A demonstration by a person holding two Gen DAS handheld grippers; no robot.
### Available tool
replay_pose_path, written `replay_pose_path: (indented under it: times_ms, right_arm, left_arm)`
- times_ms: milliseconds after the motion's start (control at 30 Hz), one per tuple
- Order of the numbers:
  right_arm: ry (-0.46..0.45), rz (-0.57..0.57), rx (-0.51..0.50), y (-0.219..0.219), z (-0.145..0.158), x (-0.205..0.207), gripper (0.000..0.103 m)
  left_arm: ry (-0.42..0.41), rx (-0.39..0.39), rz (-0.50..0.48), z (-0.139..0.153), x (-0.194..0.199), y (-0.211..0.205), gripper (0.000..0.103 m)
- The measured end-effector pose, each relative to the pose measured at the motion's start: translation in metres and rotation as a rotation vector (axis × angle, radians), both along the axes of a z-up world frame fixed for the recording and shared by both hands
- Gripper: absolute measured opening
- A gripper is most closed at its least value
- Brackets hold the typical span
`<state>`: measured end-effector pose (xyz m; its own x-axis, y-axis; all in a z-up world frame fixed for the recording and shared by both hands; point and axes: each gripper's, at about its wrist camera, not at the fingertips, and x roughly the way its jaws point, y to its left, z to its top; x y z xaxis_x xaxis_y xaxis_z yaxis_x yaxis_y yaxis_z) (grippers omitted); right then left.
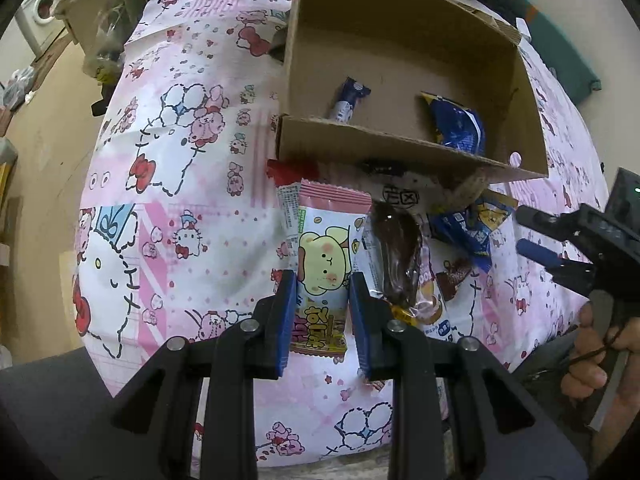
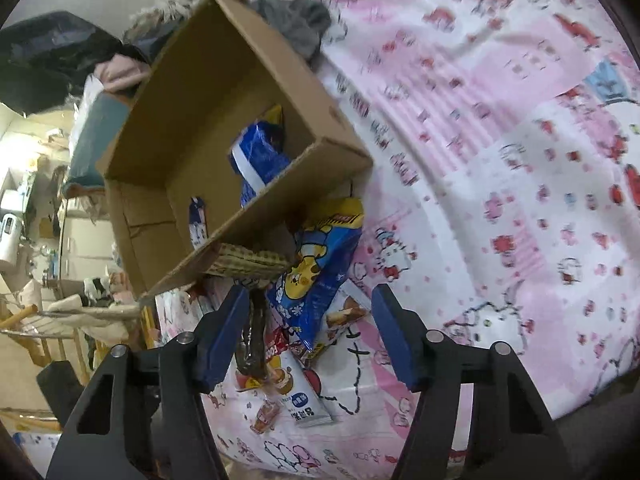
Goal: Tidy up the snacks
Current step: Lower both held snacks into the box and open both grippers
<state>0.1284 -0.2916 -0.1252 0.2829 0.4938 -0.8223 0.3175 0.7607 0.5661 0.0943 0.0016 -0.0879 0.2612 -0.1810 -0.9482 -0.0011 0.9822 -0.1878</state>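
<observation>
My left gripper (image 1: 323, 280) is shut on a pink-and-white bear snack packet (image 1: 326, 258), near the front wall of the cardboard box (image 1: 380, 148). The box holds a blue bag (image 1: 460, 124) and a small blue-white packet (image 1: 347, 100). A dark brown clear-wrapped snack (image 1: 394, 256) and a blue bear packet (image 1: 476, 224) lie beside it on the bed. My right gripper (image 2: 310, 308) is open above the blue bear packet (image 2: 316, 276), the brown snack (image 2: 254, 340) and a white packet (image 2: 304, 400). The box (image 2: 224, 92) is ahead of it. The right gripper (image 1: 536, 236) also shows at the right edge of the left wrist view.
The pink cartoon-print bedsheet (image 1: 180, 200) covers the bed. A red packet (image 1: 292, 170) peeks out under the box front. Grey cloth (image 2: 296, 24) lies behind the box. A washing machine (image 1: 40, 12) and clutter stand beyond the bed's left edge.
</observation>
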Motion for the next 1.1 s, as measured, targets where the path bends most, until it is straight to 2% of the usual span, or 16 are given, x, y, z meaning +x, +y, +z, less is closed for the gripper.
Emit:
replay_pose_path:
  times_ms: [233, 300, 333, 367, 433, 533, 967, 1100]
  right_arm:
    - [0.046, 0.054, -0.087, 0.028, -0.021, 0.019, 0.066]
    - [0.045, 0.066, -0.090, 0.034, -0.025, 0.024, 0.062]
    - [0.042, 0.077, -0.096, 0.037, -0.026, 0.025, 0.054]
    - [0.040, 0.094, -0.108, 0.041, -0.027, 0.025, 0.040]
    - [0.031, 0.109, -0.141, 0.042, -0.022, 0.020, 0.033]
    - [0.013, 0.114, -0.113, 0.039, -0.013, 0.006, 0.022]
    - [-0.111, 0.168, 0.008, 0.039, 0.025, -0.042, 0.017]
    - [-0.175, 0.192, 0.058, 0.043, 0.039, -0.047, 0.017]
  left_arm:
    - [0.005, -0.003, 0.013, -0.003, 0.003, 0.003, 0.022]
    - [-0.002, 0.007, 0.015, -0.003, 0.004, 0.003, 0.023]
    - [-0.005, 0.009, 0.017, -0.002, 0.004, 0.004, 0.023]
    - [-0.007, 0.009, 0.020, -0.002, 0.003, 0.005, 0.023]
    - [-0.012, 0.007, 0.029, 0.000, 0.003, 0.008, 0.023]
    - [-0.022, 0.000, 0.035, 0.004, 0.002, 0.009, 0.023]
    - [-0.079, 0.014, 0.065, 0.016, -0.002, 0.015, 0.023]
    - [-0.138, 0.038, 0.090, 0.028, -0.005, 0.020, 0.023]
